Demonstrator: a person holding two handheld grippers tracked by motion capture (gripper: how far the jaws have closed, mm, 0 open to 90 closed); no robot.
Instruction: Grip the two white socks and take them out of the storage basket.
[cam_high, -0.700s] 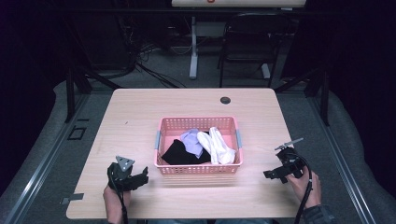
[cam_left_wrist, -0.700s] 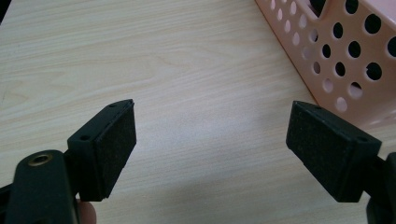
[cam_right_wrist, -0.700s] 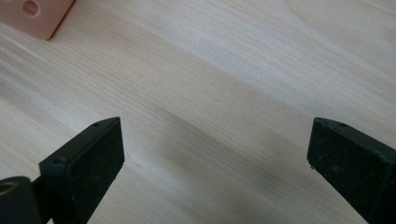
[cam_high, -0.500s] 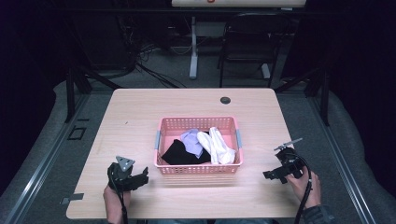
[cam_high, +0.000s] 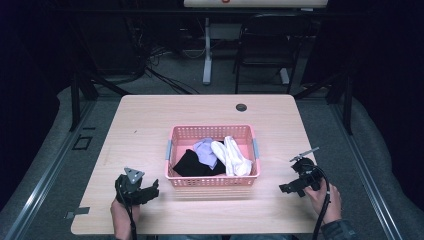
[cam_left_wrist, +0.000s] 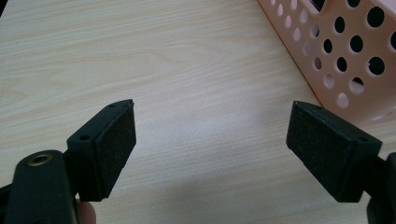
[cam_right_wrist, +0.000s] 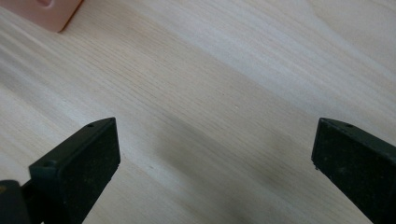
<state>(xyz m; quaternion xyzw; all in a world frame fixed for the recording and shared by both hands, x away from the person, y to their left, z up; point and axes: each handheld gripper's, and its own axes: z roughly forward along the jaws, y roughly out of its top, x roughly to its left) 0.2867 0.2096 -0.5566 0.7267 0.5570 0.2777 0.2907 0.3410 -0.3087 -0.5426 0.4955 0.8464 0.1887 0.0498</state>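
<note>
Nothing has moved since before — left gripper (cam_high: 148, 191) and right gripper (cam_high: 289, 189) flank the pink basket (cam_high: 212, 181), jaws wide, empty.

your left gripper (cam_high: 150, 190) sits low at the near left of the high view, held in your left hand (cam_high: 121, 212), with its grey three-cornered plate on top and its tips turned toward the middle. in the left gripper view its jaws stand wide apart with nothing between them, the dark pads (cam_left_wrist: 114, 144) facing each other. your right gripper (cam_high: 286, 188) sits at the near right, gripped by your right hand (cam_high: 325, 197), its cable trailing back along your forearm and its tips angled inward and toward you. in the right gripper view its jaws are spread wide, nothing between the pads (cam_right_wrist: 95, 161).
</note>
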